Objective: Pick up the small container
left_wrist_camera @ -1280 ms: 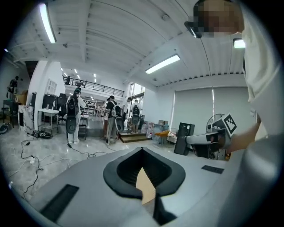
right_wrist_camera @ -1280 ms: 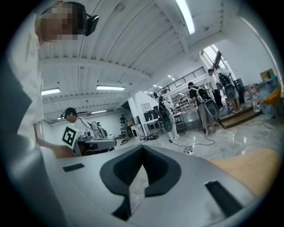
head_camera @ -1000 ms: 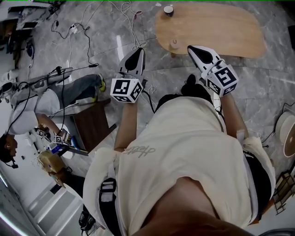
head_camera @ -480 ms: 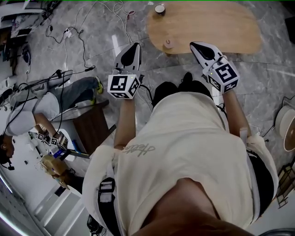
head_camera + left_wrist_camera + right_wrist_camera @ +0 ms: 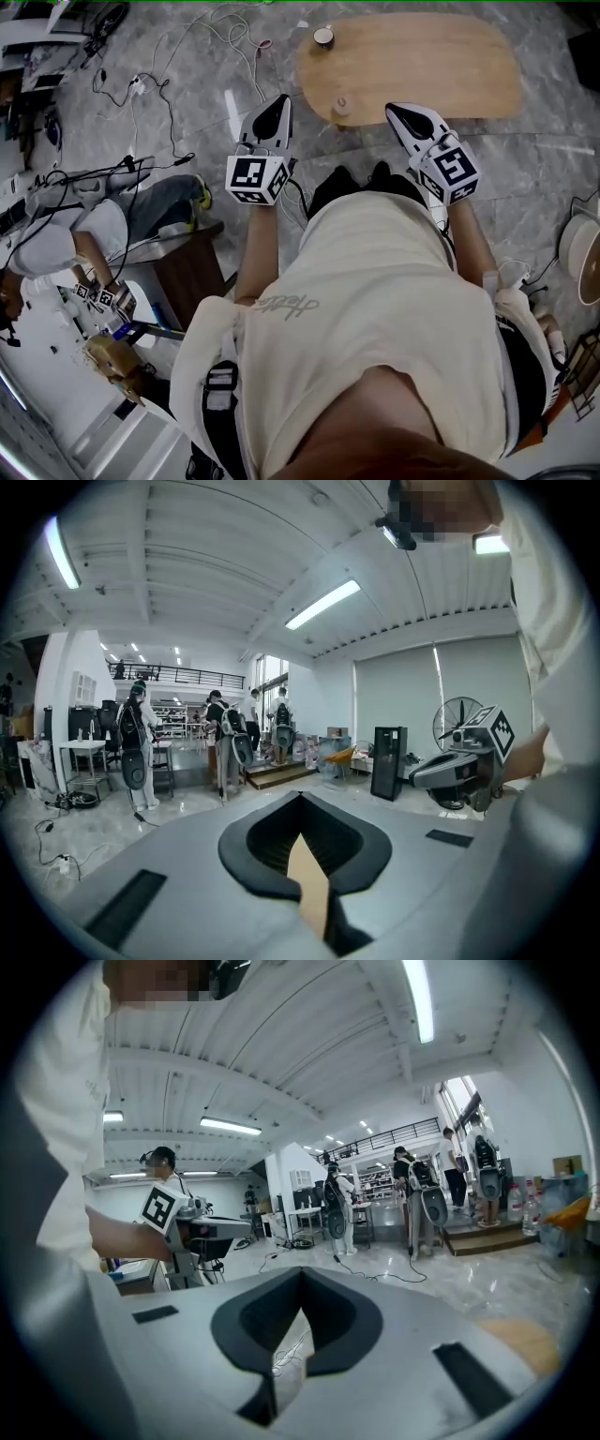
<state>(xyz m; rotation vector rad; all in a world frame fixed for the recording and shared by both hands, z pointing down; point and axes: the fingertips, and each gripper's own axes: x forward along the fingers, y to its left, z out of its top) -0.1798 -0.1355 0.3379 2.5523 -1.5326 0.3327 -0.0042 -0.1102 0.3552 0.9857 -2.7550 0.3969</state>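
Note:
The small container (image 5: 340, 105) is a pale little pot standing at the near edge of the oval wooden table (image 5: 441, 66). My left gripper (image 5: 279, 101) is held up in the air just left of it and short of the table, jaws shut and empty. At the same height, just right of the container, my right gripper (image 5: 394, 108) also has its jaws together with nothing in them. In the left gripper view my left gripper (image 5: 300, 794) points out into the hall. The right gripper view shows my right gripper (image 5: 302, 1269) doing the same. Neither of those views shows the container.
A dark-rimmed cup (image 5: 322, 36) stands at the table's far left end. Cables (image 5: 159, 75) trail over the marble floor. A person (image 5: 66, 239) sits at the left by a wooden bench (image 5: 187, 258). A round pale object (image 5: 583, 262) lies at the right edge.
The table and the small container have slid lower in the head view, closer to the gripper tips. Both grippers stay raised side by side with jaws closed.

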